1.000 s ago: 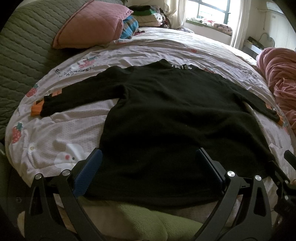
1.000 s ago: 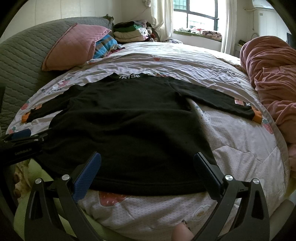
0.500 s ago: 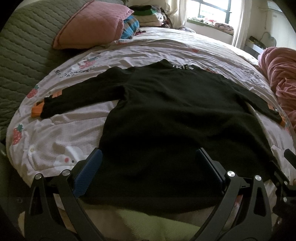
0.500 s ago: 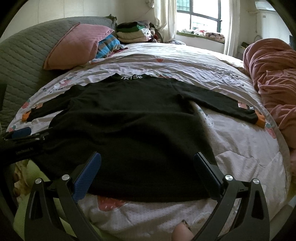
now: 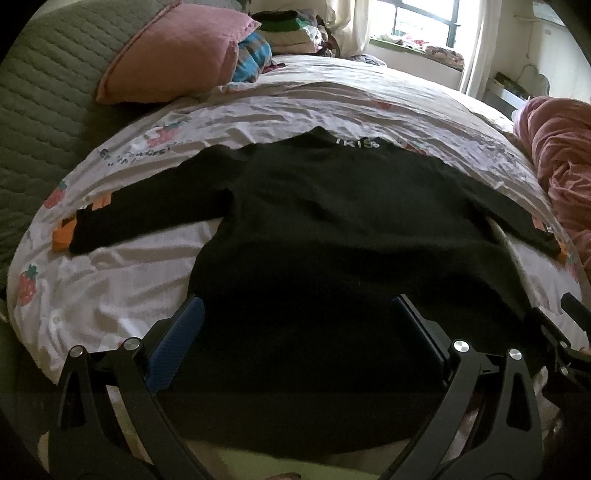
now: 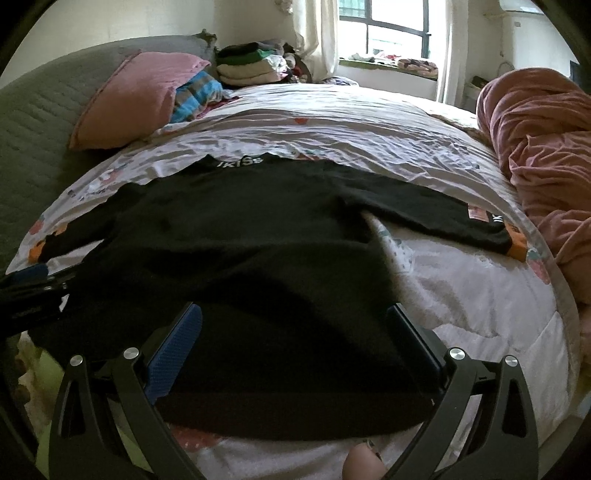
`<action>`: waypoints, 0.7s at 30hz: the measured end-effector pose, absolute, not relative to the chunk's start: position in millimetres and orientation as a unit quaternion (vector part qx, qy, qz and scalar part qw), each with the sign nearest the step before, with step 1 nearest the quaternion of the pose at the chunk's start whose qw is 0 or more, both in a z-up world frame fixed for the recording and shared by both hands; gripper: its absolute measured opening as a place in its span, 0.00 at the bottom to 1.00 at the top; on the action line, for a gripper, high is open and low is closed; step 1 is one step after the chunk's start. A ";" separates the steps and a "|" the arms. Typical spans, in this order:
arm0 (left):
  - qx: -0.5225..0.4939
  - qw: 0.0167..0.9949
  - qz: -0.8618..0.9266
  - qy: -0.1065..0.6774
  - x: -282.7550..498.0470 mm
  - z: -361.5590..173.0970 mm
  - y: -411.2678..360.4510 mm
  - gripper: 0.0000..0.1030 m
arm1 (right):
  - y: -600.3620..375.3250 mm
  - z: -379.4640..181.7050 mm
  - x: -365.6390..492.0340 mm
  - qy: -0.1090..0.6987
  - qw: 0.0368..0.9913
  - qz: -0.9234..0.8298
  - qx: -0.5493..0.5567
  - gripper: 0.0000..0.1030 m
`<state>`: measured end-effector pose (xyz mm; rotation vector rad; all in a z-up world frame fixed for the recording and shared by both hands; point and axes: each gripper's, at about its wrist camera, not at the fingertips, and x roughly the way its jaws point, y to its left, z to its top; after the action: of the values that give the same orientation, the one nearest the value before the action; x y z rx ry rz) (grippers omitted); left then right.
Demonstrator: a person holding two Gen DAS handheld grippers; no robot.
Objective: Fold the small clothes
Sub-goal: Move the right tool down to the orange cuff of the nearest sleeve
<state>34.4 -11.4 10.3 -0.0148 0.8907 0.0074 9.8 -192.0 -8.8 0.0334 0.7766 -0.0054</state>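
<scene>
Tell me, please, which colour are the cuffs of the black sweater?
Orange. The cuff on the black sweater shows best in the right wrist view.

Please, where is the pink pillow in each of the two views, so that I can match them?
Left wrist: pillow at upper left, leaning on the green headboard.
Right wrist: pillow at upper left too, a little lower in the picture.
Shared landmark: the folded clothes stack, just right of the pillow.

Both grippers hang low and level, side by side. The left gripper [image 5: 297,314] gapes wide — the right gripper [image 6: 295,321] likewise, nothing between its fingers.
</scene>
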 end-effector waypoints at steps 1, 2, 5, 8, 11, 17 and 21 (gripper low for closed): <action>-0.008 0.903 0.003 0.430 37.6 11.8 -12.3 0.92 | -193.8 -8.4 12.5 0.378 0.926 -0.006 0.016 0.96; -0.008 0.903 0.003 0.429 40.1 13.7 -12.5 0.92 | -195.9 -7.4 16.1 0.376 0.926 -0.008 0.015 0.96; -0.013 0.903 0.004 0.430 49.8 16.6 -13.5 0.92 | -202.0 -6.6 25.4 0.375 0.927 -0.012 0.020 0.96; -0.018 0.901 -0.004 0.433 59.7 17.4 -16.8 0.92 | -208.3 -5.6 34.4 0.372 0.928 -0.018 0.023 0.96; -0.015 0.898 -0.003 0.439 72.2 14.9 -22.0 0.92 | -214.5 -6.9 44.3 0.373 0.927 -0.024 0.026 0.96; -0.002 0.896 -0.009 0.445 95.6 12.3 -36.6 0.92 | -228.7 -14.7 65.4 0.381 0.923 -0.032 0.038 0.96; 0.003 0.895 -0.011 0.446 109.9 10.4 -45.0 0.92 | -243.4 -19.5 81.4 0.386 0.920 -0.048 0.047 0.96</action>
<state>109.9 -45.0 10.4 0.0063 0.9251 -0.0233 81.4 -243.4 -19.5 0.0972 0.7934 -0.0995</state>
